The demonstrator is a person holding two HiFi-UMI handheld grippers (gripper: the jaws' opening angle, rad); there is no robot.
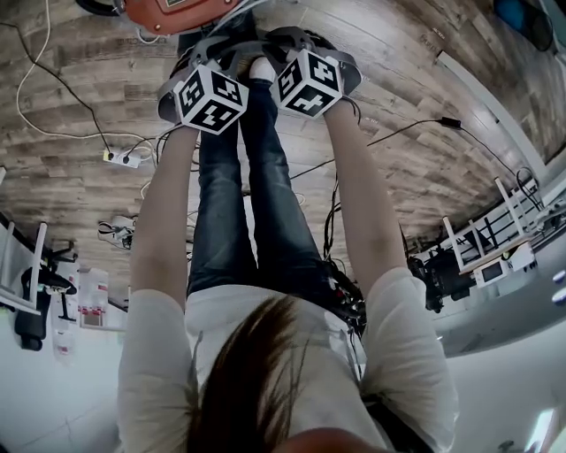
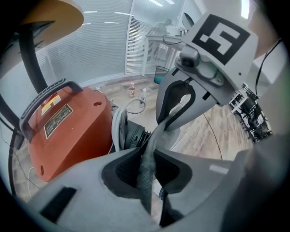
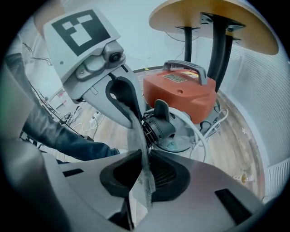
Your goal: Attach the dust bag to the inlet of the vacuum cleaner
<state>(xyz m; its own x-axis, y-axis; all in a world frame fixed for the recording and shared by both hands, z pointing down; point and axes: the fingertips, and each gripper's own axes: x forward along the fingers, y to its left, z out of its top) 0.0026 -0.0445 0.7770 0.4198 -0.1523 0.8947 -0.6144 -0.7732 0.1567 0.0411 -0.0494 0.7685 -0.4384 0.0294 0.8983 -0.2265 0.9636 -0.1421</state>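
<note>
A strip of grey dust bag (image 2: 156,136) fabric stretches between my two grippers. My left gripper (image 2: 148,158) is shut on its near end in the left gripper view. My right gripper (image 3: 146,156) is shut on the dust bag (image 3: 136,131) from the other side. Each view shows the other gripper opposite, pinching the same strip. Just beyond stands the orange vacuum cleaner (image 3: 181,93), its black ribbed inlet (image 3: 158,124) facing the grippers and close behind the fabric. In the head view both marker cubes (image 1: 210,97) sit side by side before the vacuum cleaner (image 1: 172,13); the jaws are hidden there.
A round wooden table (image 3: 213,22) on black legs stands over the vacuum. White cord (image 3: 199,131) loops round the vacuum's base. A power strip (image 1: 122,158) and cables lie on the wooden floor. The person's legs in jeans (image 1: 256,203) are between the arms. Small bottles (image 2: 132,89) stand farther off.
</note>
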